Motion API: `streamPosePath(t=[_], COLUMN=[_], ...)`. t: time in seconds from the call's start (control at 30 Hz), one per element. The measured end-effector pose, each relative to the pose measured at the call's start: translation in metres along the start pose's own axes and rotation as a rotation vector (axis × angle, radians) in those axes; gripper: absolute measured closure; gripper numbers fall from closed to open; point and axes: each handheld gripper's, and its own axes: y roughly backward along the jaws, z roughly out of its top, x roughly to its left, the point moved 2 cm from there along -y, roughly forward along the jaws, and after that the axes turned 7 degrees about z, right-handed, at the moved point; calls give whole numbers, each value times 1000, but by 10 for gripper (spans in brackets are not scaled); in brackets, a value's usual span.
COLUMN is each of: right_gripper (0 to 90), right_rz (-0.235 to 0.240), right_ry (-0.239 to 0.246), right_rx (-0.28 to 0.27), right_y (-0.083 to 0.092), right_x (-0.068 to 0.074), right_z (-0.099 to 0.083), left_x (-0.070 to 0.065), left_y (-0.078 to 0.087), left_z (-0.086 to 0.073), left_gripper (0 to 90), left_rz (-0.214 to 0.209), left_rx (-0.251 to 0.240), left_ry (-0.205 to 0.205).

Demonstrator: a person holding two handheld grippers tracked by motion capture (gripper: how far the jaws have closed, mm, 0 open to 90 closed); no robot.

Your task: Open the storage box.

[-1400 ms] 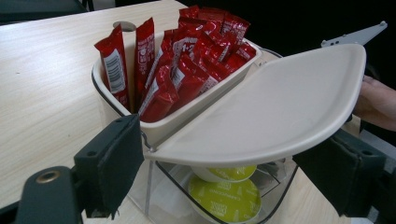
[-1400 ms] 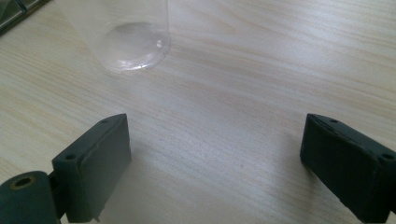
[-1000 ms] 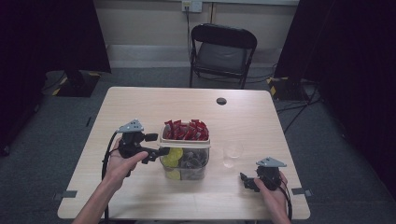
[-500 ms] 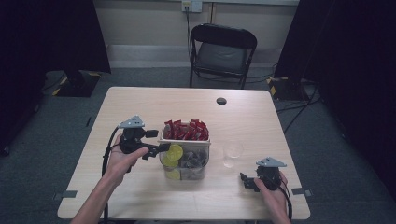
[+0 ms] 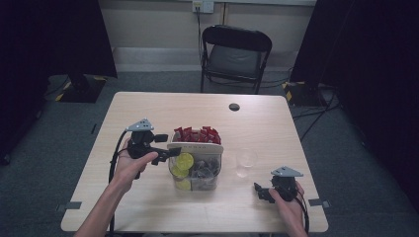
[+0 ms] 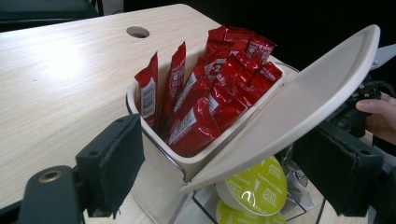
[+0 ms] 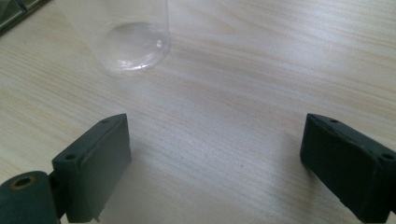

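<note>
Clear plastic: one cup [image 5: 245, 161]; yellow-green: two capsules [image 5: 184, 161].

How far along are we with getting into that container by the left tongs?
Done: the cream lid is tilted up, exposing red sachets and green capsules below. In hand: the left tongs sit astride the lid's low edge, pads apparently not pressing. Left: nothing is out yet; the clear cup is empty and the right tongs wait open.

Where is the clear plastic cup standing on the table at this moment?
In the high view the clear plastic cup stands upright on the table, just right of the wire organiser and ahead of the right gripper.
</note>
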Motion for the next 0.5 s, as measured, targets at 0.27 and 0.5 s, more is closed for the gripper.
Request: streamPosePath(t=[0.27,0.5], right_gripper=[81,80], right_rz=[1,3], right_ry=[0,0], right_rx=[0,1], right_y=[0,0], right_x=[0,0], right_z=[0,0], left_x=[0,8], left_y=[-3,-6], left_z=[2,4], left_gripper=[165,172], left_rz=[11,59], left_rx=[-10,-5], left_ry=[16,42])
